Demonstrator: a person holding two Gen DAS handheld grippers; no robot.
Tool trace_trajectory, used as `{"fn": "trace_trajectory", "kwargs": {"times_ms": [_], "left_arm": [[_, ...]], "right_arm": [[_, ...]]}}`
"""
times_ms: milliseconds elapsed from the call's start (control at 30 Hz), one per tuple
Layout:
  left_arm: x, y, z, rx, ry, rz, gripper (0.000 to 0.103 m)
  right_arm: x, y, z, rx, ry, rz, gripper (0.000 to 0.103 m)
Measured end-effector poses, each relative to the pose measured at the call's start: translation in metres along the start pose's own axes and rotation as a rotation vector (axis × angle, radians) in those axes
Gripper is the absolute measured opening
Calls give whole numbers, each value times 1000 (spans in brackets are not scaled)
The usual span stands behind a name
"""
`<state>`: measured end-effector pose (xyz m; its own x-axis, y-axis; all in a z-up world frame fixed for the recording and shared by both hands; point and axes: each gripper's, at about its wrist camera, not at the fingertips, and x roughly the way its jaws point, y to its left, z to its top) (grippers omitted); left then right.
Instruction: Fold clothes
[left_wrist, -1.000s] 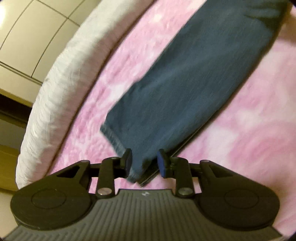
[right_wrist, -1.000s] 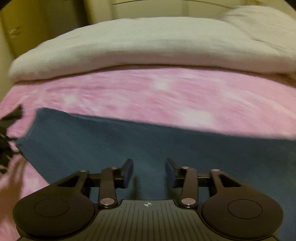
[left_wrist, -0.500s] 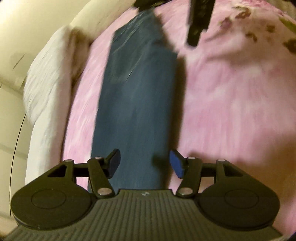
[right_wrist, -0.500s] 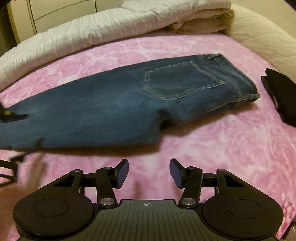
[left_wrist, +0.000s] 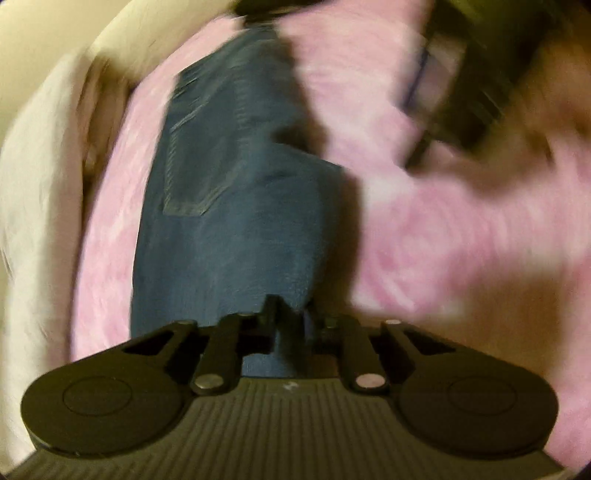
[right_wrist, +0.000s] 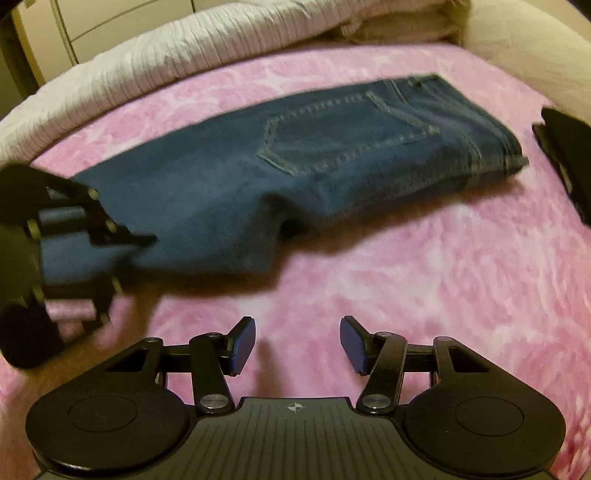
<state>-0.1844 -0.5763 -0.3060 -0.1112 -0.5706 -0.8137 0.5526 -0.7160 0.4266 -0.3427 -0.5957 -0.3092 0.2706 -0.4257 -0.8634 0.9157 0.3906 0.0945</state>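
Observation:
Blue jeans (right_wrist: 325, 162) lie folded lengthwise on the pink blanket (right_wrist: 406, 280), back pocket up, waistband at the right. In the left wrist view the jeans (left_wrist: 229, 221) stretch away from me. My left gripper (left_wrist: 291, 314) is shut on the folded leg end of the jeans and holds it lifted; it shows from the side in the right wrist view (right_wrist: 140, 240). My right gripper (right_wrist: 297, 343) is open and empty above bare blanket, in front of the jeans. It appears blurred at the top right of the left wrist view (left_wrist: 461, 110).
A rolled white quilt (right_wrist: 184, 51) runs along the far edge of the bed, with a beige pillow (right_wrist: 528, 48) at the right. A black garment (right_wrist: 569, 155) lies beyond the waistband at the right edge. Cabinets stand behind the bed.
My left gripper has closed on the leg end of the jeans, which was between open fingers half a second ago. The right gripper has pulled back off the jeans and stays open.

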Motion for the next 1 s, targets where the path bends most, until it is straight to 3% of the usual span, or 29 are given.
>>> {"fn": "trace_trajectory", "kwargs": {"times_ms": [67,200,367,667,767,900,933,1000], "left_arm": [[-3,20,4,-76,-3,-18,7],[-4,36,2,-110,-3,-67,7],[2,57,-1,-191,-12,-114,7],[17,94,-7,-336,-10,-219,7],[18,94,-7,-290,-18,-220,8],[10,73,-6,-121,-55,-163,13],[8,65,-7,-60,-66,-138,17],[6,49,-10,59,-82,-101,18]], "right_arm": [[2,-3,-1,24,16,8,57],[1,4,0,46,-6,8,63],[3,26,4,-8,-81,-6,73],[33,43,26,44,-199,-38,74],[37,33,36,115,-224,-50,74],[36,15,47,189,-208,-5,65],[36,14,48,192,-195,12,59],[35,10,51,202,-170,48,32]]}}
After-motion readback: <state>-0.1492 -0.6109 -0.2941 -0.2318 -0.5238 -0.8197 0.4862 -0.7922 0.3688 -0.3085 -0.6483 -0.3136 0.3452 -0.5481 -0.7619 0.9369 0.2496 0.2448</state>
